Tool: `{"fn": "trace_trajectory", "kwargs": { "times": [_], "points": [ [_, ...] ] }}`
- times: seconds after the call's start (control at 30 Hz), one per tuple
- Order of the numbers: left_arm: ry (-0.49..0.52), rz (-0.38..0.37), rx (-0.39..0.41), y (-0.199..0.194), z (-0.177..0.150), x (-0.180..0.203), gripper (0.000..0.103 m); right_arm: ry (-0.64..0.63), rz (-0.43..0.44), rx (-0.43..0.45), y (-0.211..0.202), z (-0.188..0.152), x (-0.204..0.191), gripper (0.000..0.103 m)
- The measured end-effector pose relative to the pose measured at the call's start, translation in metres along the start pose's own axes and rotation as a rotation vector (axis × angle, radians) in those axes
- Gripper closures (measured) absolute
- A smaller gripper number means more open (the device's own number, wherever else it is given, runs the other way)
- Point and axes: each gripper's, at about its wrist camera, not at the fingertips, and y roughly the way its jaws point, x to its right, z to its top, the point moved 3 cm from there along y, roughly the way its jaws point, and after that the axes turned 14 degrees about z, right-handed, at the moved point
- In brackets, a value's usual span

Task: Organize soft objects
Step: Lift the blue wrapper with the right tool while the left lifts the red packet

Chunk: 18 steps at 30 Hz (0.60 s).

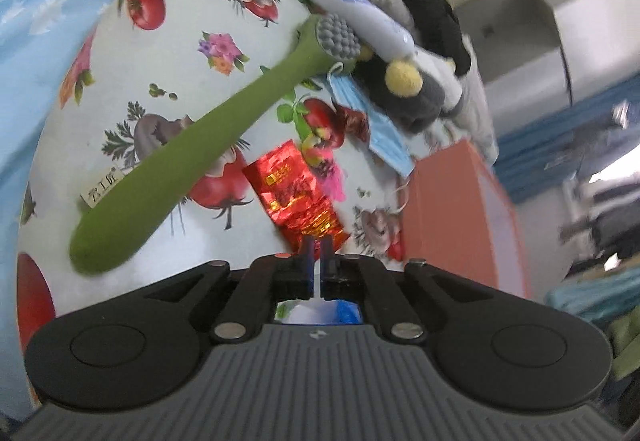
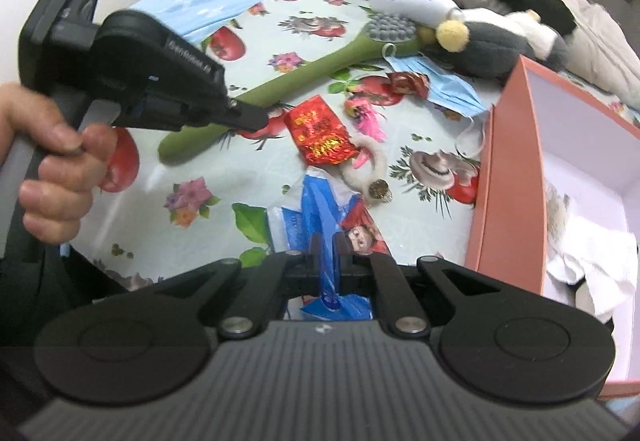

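From my station I counted, left to right, one green massage hammer (image 2: 256,85), one red packet (image 2: 320,137) and one blue face mask (image 2: 452,87) lying on the tablecloth (image 2: 168,177). My left gripper (image 1: 318,245) was clenched with nothing visibly in it. My right gripper (image 2: 328,243) grasped one blue-and-white plastic bag (image 2: 316,213), just left of the single pink box (image 2: 508,177).

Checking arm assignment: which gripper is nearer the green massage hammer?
Left. Left gripper hangs just over the green massage hammer handle; right gripper is farther, clamped on the blue plastic bag.
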Motion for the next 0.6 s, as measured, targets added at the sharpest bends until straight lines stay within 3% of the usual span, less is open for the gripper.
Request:
{"fn": "trace_trajectory", "kwargs": {
  "times": [0.1, 0.13, 0.17, 0.23, 0.4, 0.43, 0.47, 0.53, 0.6],
  "points": [
    [0.137, 0.043, -0.014, 0.008, 0.001, 0.014, 0.101, 0.069, 0.016, 0.027, 0.0, -0.002, 0.008, 0.09],
    [0.176, 0.055, -0.019, 0.011, 0.001, 0.019, 0.093, 0.093, 0.036, 0.029, 0.001, -0.002, 0.011, 0.074],
    [0.225, 0.067, -0.021, 0.014, 0.002, 0.024, 0.088, 0.102, 0.051, 0.021, 0.005, -0.002, 0.013, 0.051],
    [0.302, 0.095, -0.001, 0.018, 0.003, 0.034, 0.061, 0.093, 0.048, 0.025, 0.012, -0.002, 0.015, 0.034],
    [0.468, 0.12, 0.005, 0.035, 0.005, 0.055, 0.057, 0.082, 0.057, 0.009, 0.037, -0.007, 0.023, 0.036],
    [0.489, 0.111, -0.001, 0.04, 0.005, 0.057, 0.051, 0.081, 0.058, 0.001, 0.043, -0.008, 0.025, 0.043],
    [0.504, 0.105, -0.009, 0.045, 0.005, 0.061, 0.047, 0.08, 0.067, -0.006, 0.049, -0.01, 0.026, 0.06],
    [0.536, 0.108, -0.019, 0.055, 0.005, 0.065, 0.043, 0.085, 0.065, -0.032, 0.06, -0.015, 0.029, 0.082],
    [0.573, 0.125, -0.023, 0.063, 0.005, 0.069, 0.042, 0.089, 0.059, -0.055, 0.067, -0.019, 0.031, 0.086]
  ]
}}
